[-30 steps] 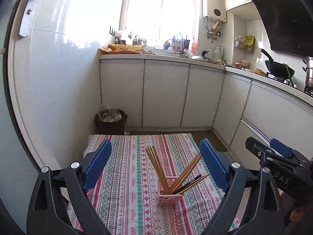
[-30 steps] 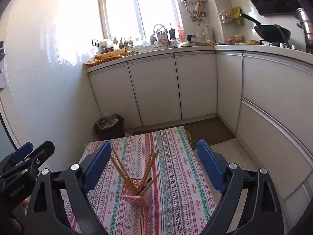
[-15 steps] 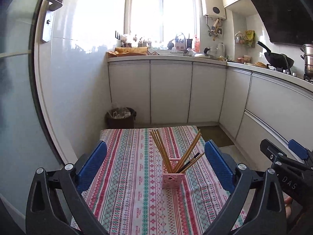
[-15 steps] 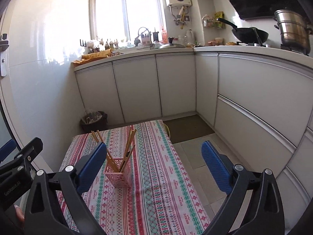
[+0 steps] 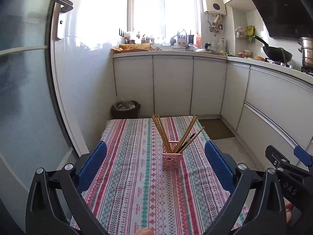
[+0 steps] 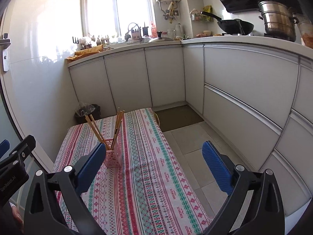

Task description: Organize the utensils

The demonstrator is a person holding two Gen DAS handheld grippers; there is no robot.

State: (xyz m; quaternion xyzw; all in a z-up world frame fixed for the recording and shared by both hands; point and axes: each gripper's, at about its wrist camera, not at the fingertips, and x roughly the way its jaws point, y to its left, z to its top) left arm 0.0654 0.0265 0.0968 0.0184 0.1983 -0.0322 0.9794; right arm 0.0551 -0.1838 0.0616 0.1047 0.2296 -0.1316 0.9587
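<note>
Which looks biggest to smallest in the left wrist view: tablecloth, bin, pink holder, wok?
1. tablecloth, by far
2. bin
3. and 4. wok and pink holder: too alike to rank, and the holder is much nearer the camera, so true sizes stay unsure.

We see a woven-looking striped red, green and white cloth [image 5: 137, 186] under a pink perforated plastic holder [image 5: 172, 160] of slim matt wooden chopsticks [image 5: 160, 131], glossy white cabinet doors [image 6: 125, 82], a shiny steel stockpot [image 6: 277, 19], and ribbed blue pads [image 6: 217, 170] on matt black plastic frames.
</note>
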